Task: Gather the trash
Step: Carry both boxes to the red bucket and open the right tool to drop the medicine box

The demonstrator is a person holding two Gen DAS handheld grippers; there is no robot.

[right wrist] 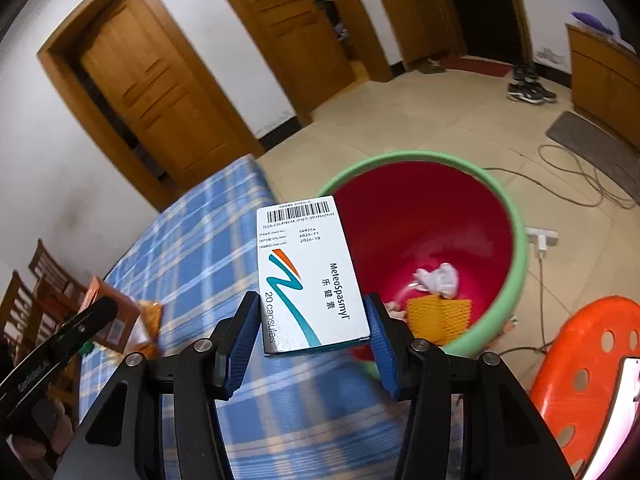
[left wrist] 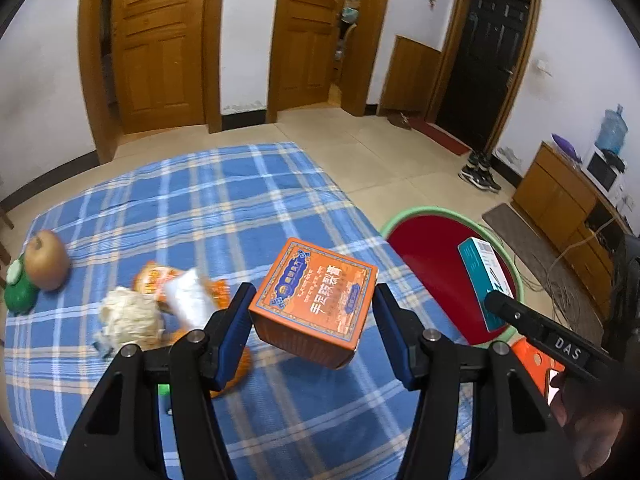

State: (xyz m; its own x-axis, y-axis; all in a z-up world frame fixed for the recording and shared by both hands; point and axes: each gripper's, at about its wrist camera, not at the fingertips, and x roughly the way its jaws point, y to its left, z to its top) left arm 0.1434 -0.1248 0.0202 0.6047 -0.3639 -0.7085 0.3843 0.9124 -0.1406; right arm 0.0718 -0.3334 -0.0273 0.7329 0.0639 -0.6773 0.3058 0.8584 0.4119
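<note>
My left gripper (left wrist: 314, 304) is shut on an orange cardboard box (left wrist: 316, 300), held above the blue checked tablecloth (left wrist: 200, 208) near the table's right edge. My right gripper (right wrist: 312, 316) is shut on a white capsule box (right wrist: 308, 276) with a barcode, at the rim of the red bin with a green rim (right wrist: 516, 216). That bin (left wrist: 424, 248) stands on the floor beside the table and holds a white wad and a yellow net. The capsule box (left wrist: 482, 280) and the right gripper's finger also show over the bin in the left wrist view.
On the cloth lie a crumpled tissue (left wrist: 128, 316), an orange snack wrapper (left wrist: 180, 288), a brown pear (left wrist: 48, 260) and a green toy (left wrist: 18, 292). An orange stool (right wrist: 588, 360) stands right of the bin. Cables (right wrist: 580, 176) and a power strip lie on the floor.
</note>
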